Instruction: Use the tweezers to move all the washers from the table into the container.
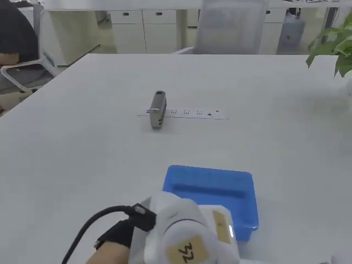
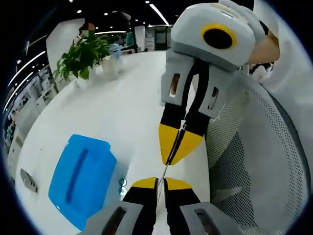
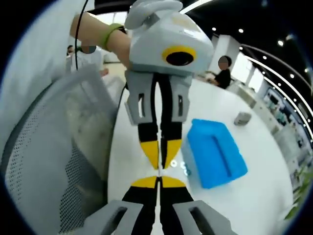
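Tweezers [image 2: 163, 175] pinched between left tool [image 2: 160, 182] and right tool [image 3: 159, 182]; washers [image 3: 185, 168] beside container [image 1: 212, 190] on counter [image 1: 82, 137]; sticker [image 1: 190, 252] reads roughly "22".

A broad white table [image 1: 82, 137] stretches toward white drawer cabinets [image 1: 143, 25] on the far side, with a grey chair back [image 1: 231, 25] at its far edge, a green leafy plant [image 1: 333, 47] far right, and bright ceiling strip lights [image 3: 274, 63] overhead.

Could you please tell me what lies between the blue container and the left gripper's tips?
A few small silver metal washers lie there on the white table, beside the blue plastic container, as the right gripper view shows.
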`<state>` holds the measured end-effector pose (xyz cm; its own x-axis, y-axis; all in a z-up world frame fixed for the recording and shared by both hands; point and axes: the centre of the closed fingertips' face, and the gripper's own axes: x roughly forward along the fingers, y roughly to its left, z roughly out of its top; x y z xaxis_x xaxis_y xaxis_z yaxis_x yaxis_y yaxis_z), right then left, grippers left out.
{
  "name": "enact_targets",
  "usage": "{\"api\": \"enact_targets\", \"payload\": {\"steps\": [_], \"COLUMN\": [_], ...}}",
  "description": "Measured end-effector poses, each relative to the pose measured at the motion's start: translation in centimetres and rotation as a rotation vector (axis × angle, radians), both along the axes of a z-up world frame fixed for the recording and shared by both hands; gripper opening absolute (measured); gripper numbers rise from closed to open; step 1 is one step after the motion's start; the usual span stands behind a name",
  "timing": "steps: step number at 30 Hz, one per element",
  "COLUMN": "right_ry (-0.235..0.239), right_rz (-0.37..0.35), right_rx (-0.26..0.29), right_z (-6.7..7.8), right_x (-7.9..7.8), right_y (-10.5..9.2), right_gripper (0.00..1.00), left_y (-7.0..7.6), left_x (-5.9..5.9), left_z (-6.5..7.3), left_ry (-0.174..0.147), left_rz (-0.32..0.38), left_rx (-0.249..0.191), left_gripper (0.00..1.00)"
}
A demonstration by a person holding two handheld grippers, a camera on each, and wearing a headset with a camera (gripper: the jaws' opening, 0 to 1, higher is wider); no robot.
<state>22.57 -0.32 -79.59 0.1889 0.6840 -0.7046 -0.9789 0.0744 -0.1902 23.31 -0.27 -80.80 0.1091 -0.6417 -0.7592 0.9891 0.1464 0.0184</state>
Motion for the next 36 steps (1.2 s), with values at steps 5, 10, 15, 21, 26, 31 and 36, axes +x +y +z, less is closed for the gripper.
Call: {"api": "enact_targets", "payload": {"steps": [5, 10, 15, 21, 26, 31, 36], "right_ry": [-0.012, 0.008, 0.077, 0.176, 0.199, 0.207, 0.230], "right_rz": [0.019, -0.013, -0.053, -0.086, -0.103, -0.142, -0.195], "right_rx": [0.015, 0.096, 0.128, 0.179, 0.178, 0.158, 0.130], "right_z": [1.0, 2.3, 1.6, 0.0, -1.4, -2.3, -3.5], "right_x": [0.1, 0.6, 0.6, 0.1, 0.2, 0.6, 0.6], "right_y": [0.9, 2.0, 2.3, 3.7, 4.2, 3.3, 1.4], "right_gripper": [0.00, 0.00, 0.13, 0.26, 0.27, 0.26, 0.26], "left_y": [0.6, 1.3, 1.9, 2.0, 1.8, 1.7, 1.3], "left_x": [0.0, 0.0, 0.2, -0.4, -0.2, 0.2, 0.6], "left_z": [1.0, 2.2, 3.7, 5.5, 5.9, 5.9, 6.0], "left_ry": [-0.042, -0.100, -0.090, -0.087, -0.097, -0.104, -0.095], "left_rz": [-0.037, -0.080, -0.056, -0.071, -0.073, -0.087, -0.101], "left_rx": [0.005, 0.024, 0.003, -0.050, -0.069, -0.063, -0.078], "left_gripper": [0.00, 0.00, 0.00, 0.00, 0.00, 0.00, 0.00]}}
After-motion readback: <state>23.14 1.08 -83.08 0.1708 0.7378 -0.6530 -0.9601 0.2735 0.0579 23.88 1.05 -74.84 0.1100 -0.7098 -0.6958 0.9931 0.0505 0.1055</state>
